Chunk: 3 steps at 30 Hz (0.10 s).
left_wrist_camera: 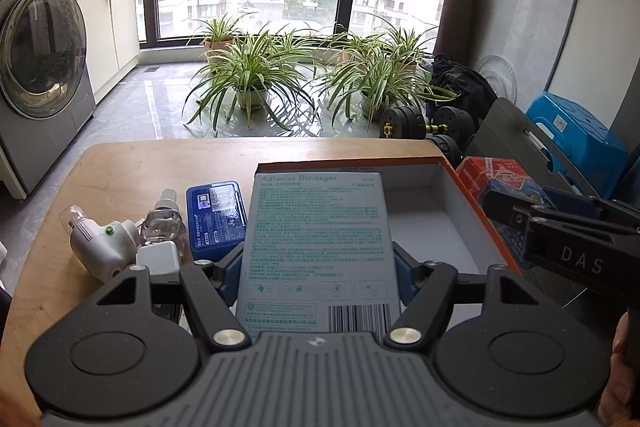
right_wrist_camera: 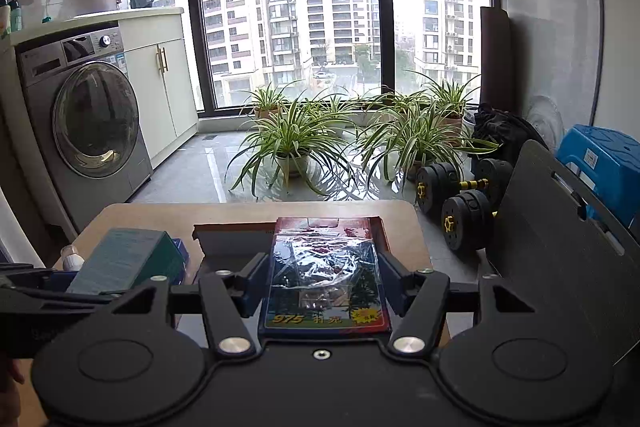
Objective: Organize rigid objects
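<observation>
My left gripper [left_wrist_camera: 318,273] is shut on a pale blue adhesive bandages box [left_wrist_camera: 316,247] and holds it above the table, over the left part of an open orange-edged cardboard box [left_wrist_camera: 440,223] with a white inside. My right gripper [right_wrist_camera: 322,277] is shut on a red and blue playing card pack [right_wrist_camera: 326,271] wrapped in plastic, held above the same cardboard box [right_wrist_camera: 232,239]. In the left wrist view the right gripper [left_wrist_camera: 560,231] shows at the right with the card pack [left_wrist_camera: 492,179]. In the right wrist view the bandages box [right_wrist_camera: 120,261] shows at the left.
On the wooden table [left_wrist_camera: 132,163], left of the cardboard box, lie a blue case [left_wrist_camera: 216,215], a clear bottle [left_wrist_camera: 162,223], a white plug-in device [left_wrist_camera: 102,239] and a white adapter [left_wrist_camera: 158,257]. Potted plants [left_wrist_camera: 248,75], dumbbells [left_wrist_camera: 424,123] and a washing machine [left_wrist_camera: 40,67] stand beyond.
</observation>
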Available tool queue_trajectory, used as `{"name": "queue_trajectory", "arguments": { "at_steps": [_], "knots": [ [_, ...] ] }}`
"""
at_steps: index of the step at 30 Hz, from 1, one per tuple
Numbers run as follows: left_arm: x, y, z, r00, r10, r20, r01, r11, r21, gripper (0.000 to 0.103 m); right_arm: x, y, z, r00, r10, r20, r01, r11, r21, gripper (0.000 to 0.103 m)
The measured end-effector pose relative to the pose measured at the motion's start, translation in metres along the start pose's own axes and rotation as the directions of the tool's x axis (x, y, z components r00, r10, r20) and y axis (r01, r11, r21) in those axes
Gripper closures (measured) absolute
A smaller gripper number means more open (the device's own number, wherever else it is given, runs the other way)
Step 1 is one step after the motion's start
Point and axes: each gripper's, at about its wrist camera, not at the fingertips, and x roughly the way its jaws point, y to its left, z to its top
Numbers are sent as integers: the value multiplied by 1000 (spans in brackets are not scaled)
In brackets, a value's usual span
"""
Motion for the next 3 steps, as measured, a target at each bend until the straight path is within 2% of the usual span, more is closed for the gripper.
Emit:
{"name": "queue_trajectory", "arguments": {
  "at_steps": [3],
  "knots": [
    [7, -2, 7, 1000, 18, 2, -18, 1000, -5, 31, 11, -2, 6, 1000, 5, 9, -5, 1000, -16, 32]
  ]
}}
